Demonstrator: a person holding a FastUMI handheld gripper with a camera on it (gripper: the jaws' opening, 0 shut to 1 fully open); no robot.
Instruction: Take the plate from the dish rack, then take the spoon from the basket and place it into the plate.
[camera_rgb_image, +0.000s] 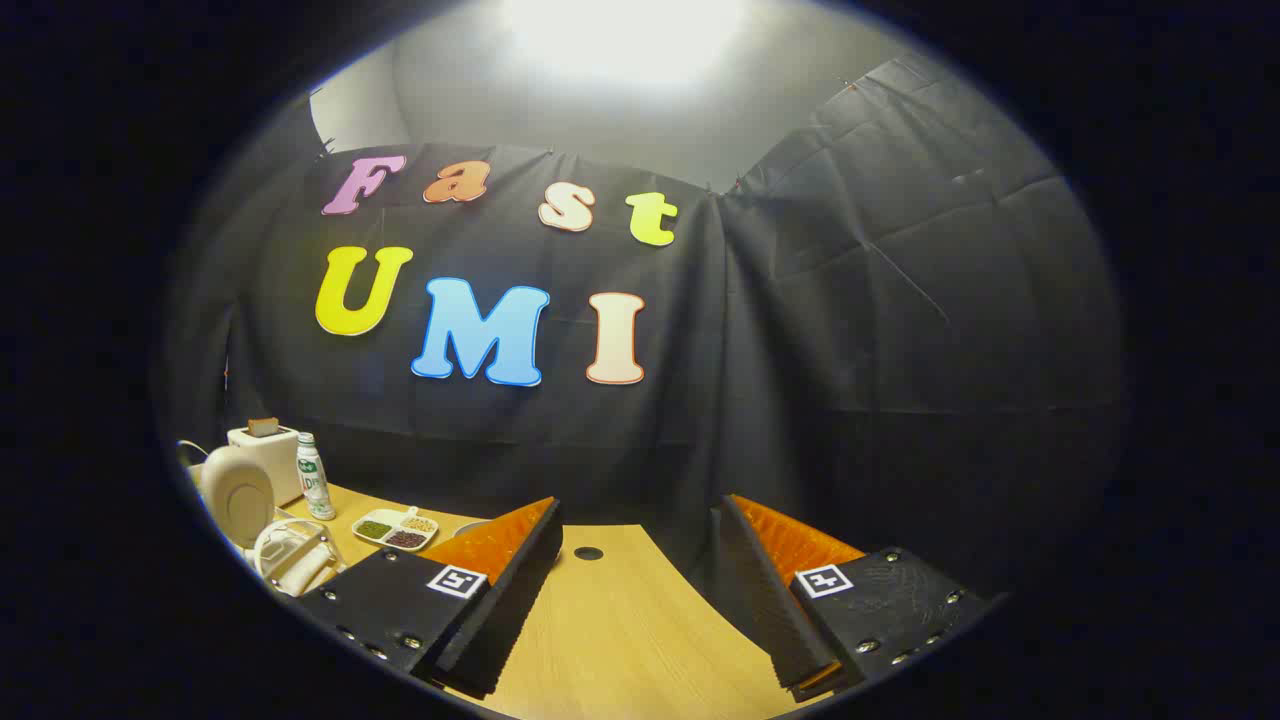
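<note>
The claw (635, 590) is held high above the wooden table (620, 620), spread wide with nothing between its two fingers, only bare wood showing through the gap. It looks level across the booth more than down at the work.

Off past the left finger (470, 600) is where the action has to go. A cream-coloured plate (238, 495) stands upright on edge in a white dish rack (292, 558), its face turned this way. Behind it sits a white toaster (265, 450) with a slice poking out, a small bottle (313, 478) just beside that, and a divided snack dish (396, 528) lying flat nearer the middle of the table. I cannot pick out the basket or the spoon from here.

So the first step, I'd say, hasn't begun: the plate is still in the rack. To do it well, swing left and dip the nose down so the rack comes squarely ahead of the fingers. Keep that wide opening. Come at the plate's top rim, one finger on each face, and close gently. Then lift straight up out of the slots, no twisting, or the rack will likely drag along. Watch the bottle close by.
</note>
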